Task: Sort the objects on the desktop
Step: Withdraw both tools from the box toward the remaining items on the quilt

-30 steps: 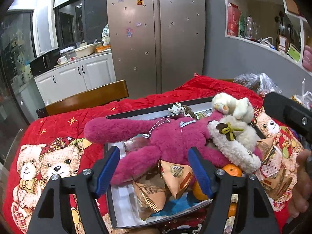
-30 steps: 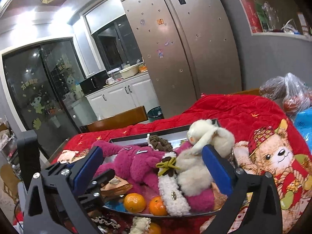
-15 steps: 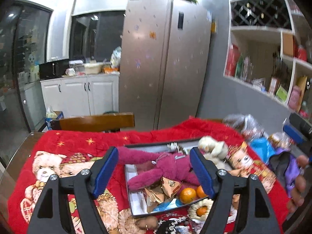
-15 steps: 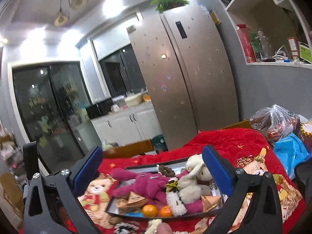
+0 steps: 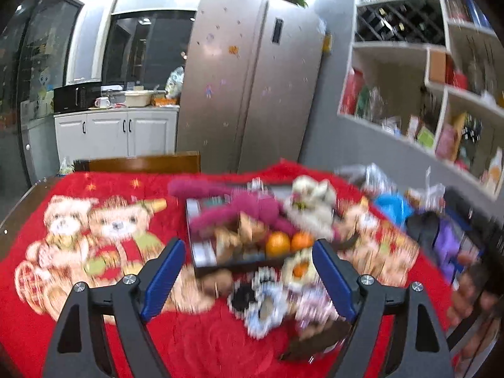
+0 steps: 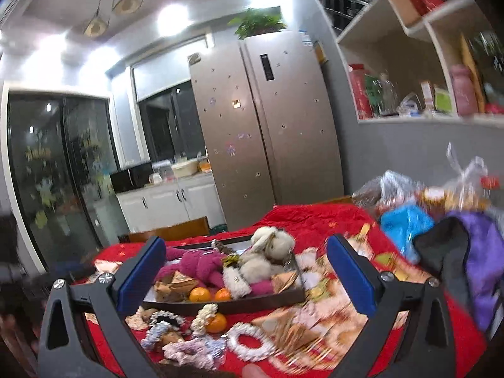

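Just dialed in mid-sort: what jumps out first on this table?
The dark tray mid-table, piled with a magenta plush toy, a cream plush rabbit and two oranges. On the red bear-print blanket in front of it lie fluffy scrunchies and another orange. Both tongs, left and right, hang open and empty.

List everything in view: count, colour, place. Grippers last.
tray: 1, dark, mid-table
plush toy: 1, magenta, in tray
plush bunny: 1, cream, in tray, beside the magenta toy
oranges: 2 in tray at front, 1 more on cloth before it
snack packets: a few, tan, in tray, count unclear
scrunchies: several, white, blue, dark, on cloth before tray
tablecloth: 1, red, bear print
fridge: 1, silver, behind table
bags: blue, purple, clear plastic, table's right end
left gripper: open, empty
right gripper: open, empty
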### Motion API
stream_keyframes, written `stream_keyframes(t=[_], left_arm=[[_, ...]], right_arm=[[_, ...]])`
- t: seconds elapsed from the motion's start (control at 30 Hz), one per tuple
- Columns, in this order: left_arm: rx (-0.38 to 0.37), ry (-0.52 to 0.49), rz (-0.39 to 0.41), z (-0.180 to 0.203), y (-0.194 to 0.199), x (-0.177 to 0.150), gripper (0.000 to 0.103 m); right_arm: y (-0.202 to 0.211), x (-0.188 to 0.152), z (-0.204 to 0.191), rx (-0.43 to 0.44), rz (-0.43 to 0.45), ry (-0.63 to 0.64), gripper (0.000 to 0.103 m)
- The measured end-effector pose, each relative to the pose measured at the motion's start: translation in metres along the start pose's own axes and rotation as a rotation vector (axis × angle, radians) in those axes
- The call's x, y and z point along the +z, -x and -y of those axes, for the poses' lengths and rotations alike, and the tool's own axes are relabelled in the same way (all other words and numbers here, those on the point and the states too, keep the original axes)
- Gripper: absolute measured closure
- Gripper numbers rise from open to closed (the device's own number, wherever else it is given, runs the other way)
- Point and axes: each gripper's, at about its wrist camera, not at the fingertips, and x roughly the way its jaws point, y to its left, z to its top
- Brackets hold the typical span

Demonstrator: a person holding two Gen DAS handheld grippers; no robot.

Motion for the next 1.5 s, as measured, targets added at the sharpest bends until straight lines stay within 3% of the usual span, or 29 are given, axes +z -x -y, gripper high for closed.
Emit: stream_keyframes(t=[0.1, 0.3, 0.4, 0.53, 0.63, 1.17, 1.4, 1.5], left_arm=[[0.05, -0.001, -0.031, 0.004, -0.016, -0.03, 0.018], [0.017, -0.011, -0.127, 0.009, -0.039, -0.06, 0.018], [0.004, -0.006, -0.19, 0.007, -0.049, -0.063, 0.018], [0.006, 0.006, -0.195, 0.004, -0.05, -0.064, 0.018], [0.014, -0.004, -0.191, 0.006, -0.049, -0.064, 0.018], [0.071, -0.069, -0.238, 0.017, -0.061, -0.064, 0.018], [0.079, -0.071, -0.254, 0.016, -0.066, -0.064, 0.018], [0.098, -0.073, -0.287, 0.016, -0.073, -0.065, 0.018]], right_arm=[[-0.005, -0.026, 0.005, -0.035, -0.04, 0.022, 0.0], [-0.023, -0.052, 0.025, -0.048, -0.136, 0.005, 0.0], [-0.025, -0.058, 0.026, -0.04, -0.138, 0.033, 0.0], [-0.031, -0.061, 0.018, -0.033, -0.151, 0.094, 0.0], [-0.042, -0.069, 0.02, -0.009, -0.208, 0.093, 0.0], [-0.081, -0.081, 0.072, 0.002, -0.404, -0.153, 0.001], [-0.089, -0.081, 0.075, -0.123, -0.438, -0.101, 0.001], [-0.099, -0.084, 0.079, -0.195, -0.496, -0.091, 0.001]])
